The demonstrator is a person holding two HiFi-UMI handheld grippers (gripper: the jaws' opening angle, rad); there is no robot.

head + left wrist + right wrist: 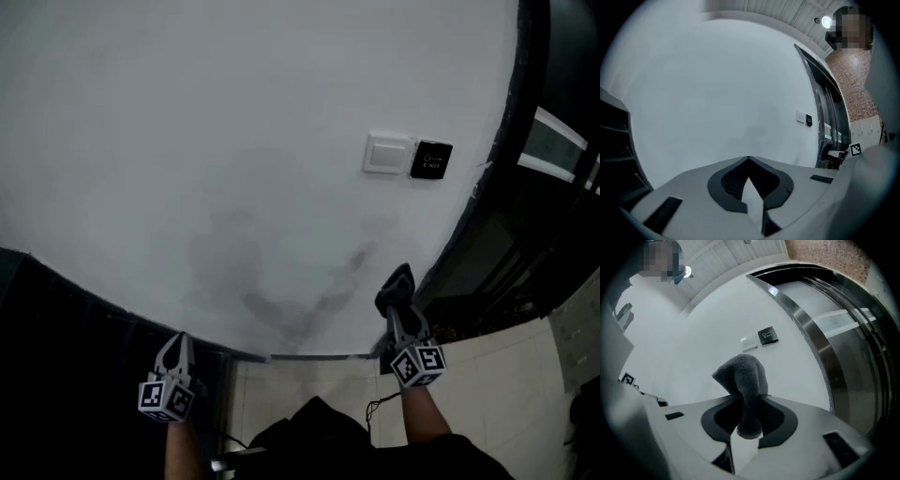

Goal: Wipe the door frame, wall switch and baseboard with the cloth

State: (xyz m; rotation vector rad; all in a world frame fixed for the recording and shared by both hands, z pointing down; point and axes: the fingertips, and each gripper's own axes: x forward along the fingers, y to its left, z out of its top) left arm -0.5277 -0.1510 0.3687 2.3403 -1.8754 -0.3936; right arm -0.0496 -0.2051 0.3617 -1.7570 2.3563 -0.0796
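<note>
**Holding the cloth clear of all three targets**

Head view: the right gripper (400, 317), lower right, clamps the cloth (396, 286). It sits below the switch (387, 154), left of the door frame (492, 178) and above the baseboard (309, 357). The left gripper (177, 342) is lower left.

Left gripper view: jaws pressed together, empty.

Right gripper view: the pinched cloth touches nothing, so all wiping looks still to do.

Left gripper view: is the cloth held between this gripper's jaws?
No, the left gripper's jaws meet with nothing between them; the dark cloth is pinched in the right gripper.
</note>
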